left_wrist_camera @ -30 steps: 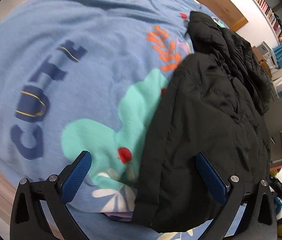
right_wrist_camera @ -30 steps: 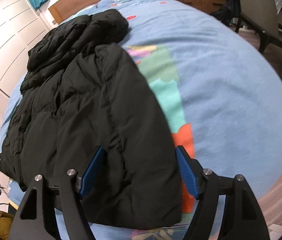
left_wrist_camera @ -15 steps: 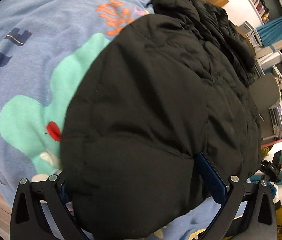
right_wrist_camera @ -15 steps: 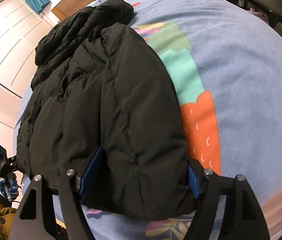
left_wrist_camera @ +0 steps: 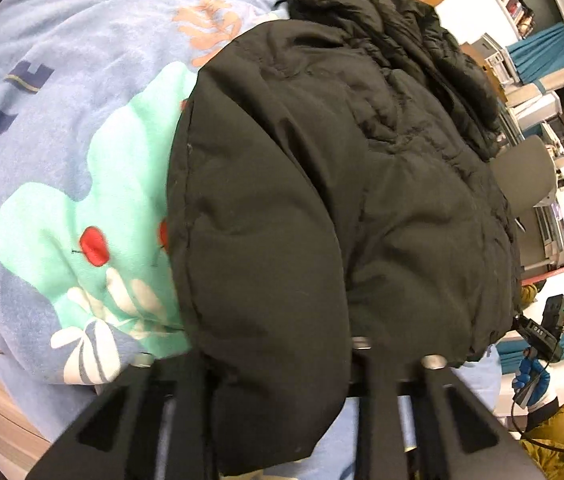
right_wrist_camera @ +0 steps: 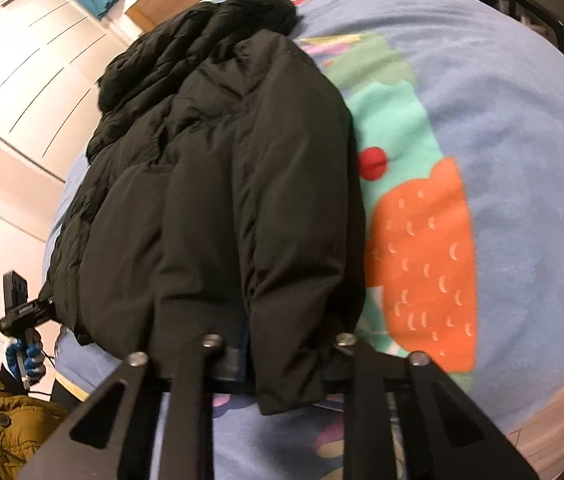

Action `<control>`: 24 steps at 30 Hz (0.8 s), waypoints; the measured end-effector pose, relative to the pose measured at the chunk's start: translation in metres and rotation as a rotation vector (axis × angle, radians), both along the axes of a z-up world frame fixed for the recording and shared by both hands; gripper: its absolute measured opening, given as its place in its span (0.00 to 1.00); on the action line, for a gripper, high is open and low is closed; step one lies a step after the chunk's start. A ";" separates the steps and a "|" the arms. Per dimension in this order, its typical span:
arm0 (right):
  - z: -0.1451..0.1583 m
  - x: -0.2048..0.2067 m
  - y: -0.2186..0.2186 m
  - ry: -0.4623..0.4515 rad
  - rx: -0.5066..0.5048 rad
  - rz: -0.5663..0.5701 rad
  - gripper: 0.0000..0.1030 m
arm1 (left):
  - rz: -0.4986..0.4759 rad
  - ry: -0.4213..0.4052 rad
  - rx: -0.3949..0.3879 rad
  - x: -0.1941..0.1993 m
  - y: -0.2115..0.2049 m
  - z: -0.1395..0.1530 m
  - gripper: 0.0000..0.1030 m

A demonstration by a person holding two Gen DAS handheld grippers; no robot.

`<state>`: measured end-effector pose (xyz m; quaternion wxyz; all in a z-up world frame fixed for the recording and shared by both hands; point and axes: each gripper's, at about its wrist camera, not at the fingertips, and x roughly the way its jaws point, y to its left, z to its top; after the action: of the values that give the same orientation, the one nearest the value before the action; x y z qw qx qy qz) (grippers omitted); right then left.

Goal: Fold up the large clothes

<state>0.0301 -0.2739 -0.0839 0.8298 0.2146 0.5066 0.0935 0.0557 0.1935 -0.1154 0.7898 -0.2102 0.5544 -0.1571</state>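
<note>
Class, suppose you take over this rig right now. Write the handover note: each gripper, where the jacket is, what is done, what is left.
Left gripper: jaws closing on the near hem of the black jacket.
Right gripper: jaws closing on the same hem, at its other corner.
Jacket: lies lengthwise on the blue printed bedspread, hood end far away.
Done: both hem corners are taken.
Left: probably lift the hem and carry it toward the hood to fold the jacket, then smooth it.

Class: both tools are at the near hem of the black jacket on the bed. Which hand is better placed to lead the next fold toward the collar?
Neither clearly. The left tool and right tool are both closing on the near hem of the black jacket, fabric between each one's jaws, so lifting together looks best.
</note>
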 end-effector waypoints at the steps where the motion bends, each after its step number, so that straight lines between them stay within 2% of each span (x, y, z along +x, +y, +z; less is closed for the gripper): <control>1: 0.004 0.000 0.003 -0.011 -0.005 0.010 0.12 | -0.001 -0.005 0.002 0.000 -0.002 0.004 0.12; 5: 0.030 0.004 0.012 -0.078 -0.011 0.038 0.10 | -0.023 -0.053 0.006 0.002 -0.011 0.030 0.09; 13: 0.108 0.028 0.010 -0.246 -0.023 0.016 0.10 | -0.002 -0.192 -0.060 0.030 -0.014 0.106 0.09; 19: 0.165 0.070 -0.002 -0.350 -0.007 -0.054 0.10 | 0.033 -0.298 -0.134 0.074 -0.006 0.167 0.09; 24: 0.199 0.117 -0.015 -0.386 -0.013 -0.126 0.10 | 0.081 -0.369 -0.142 0.126 0.000 0.212 0.09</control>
<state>0.1473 -0.2891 0.1156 0.9171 0.2185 0.3244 0.0774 0.1821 0.1932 0.0964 0.8669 -0.2552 0.3789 -0.1996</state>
